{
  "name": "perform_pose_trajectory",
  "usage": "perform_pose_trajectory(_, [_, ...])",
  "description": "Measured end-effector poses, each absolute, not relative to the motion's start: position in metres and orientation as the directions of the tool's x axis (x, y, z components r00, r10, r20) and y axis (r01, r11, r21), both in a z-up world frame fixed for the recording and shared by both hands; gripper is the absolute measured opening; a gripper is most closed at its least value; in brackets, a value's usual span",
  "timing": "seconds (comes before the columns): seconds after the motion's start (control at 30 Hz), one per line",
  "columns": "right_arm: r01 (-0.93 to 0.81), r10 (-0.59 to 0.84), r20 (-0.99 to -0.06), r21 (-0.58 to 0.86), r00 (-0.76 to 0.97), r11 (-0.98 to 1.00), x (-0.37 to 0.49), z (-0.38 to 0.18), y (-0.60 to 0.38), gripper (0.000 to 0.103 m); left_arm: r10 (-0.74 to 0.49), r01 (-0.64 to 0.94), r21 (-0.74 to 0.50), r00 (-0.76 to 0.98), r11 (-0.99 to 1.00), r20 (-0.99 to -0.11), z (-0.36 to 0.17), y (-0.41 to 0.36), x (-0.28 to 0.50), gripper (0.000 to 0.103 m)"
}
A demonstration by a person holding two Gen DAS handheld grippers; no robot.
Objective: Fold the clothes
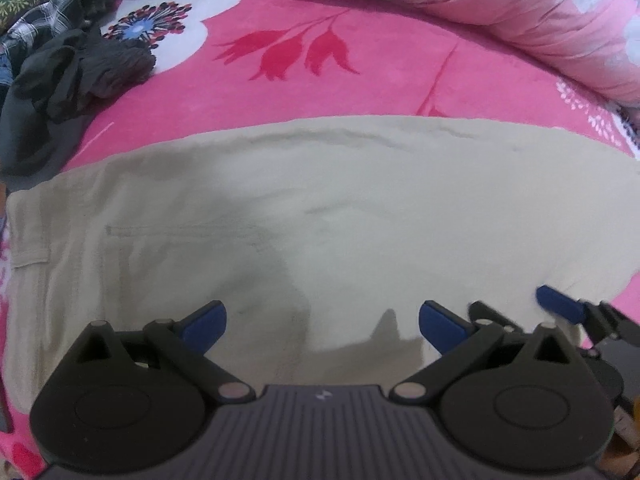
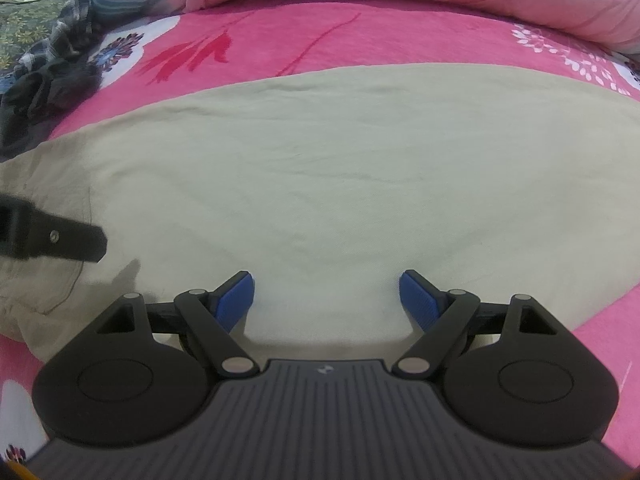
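Note:
Beige trousers lie spread flat across a pink flowered bedsheet, with a pocket seam and belt loop toward the left. My left gripper hovers open over the trousers' near part, with only flat cloth beneath its blue pads. The right gripper's blue pad shows at the right edge of the cloth. In the right wrist view the same trousers fill the middle. My right gripper is open just above their near edge and grips nothing. One black finger of the left gripper reaches in from the left.
A heap of dark crumpled clothes and a plaid shirt sits at the far left of the bed. A rolled pink quilt runs along the back and right. Bare pink bedsheet lies between trousers and quilt.

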State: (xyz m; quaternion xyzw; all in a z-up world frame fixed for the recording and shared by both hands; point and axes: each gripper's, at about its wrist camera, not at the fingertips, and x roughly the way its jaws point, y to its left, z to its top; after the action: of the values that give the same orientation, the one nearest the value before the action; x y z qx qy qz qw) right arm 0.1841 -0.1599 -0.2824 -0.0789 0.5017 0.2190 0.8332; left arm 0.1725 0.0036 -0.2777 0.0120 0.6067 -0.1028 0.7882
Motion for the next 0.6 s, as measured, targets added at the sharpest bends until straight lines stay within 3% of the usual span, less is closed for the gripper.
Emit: perform_pose_trajectory(0.6, [-0.450,0.371,-0.844,0.178,0.388,0.875,0.185,-0.273,-0.181,0.081,-0.127,0.191,-0.077,0.266,0.979,-0.956,-0.286,-0.016,0.172,0.103])
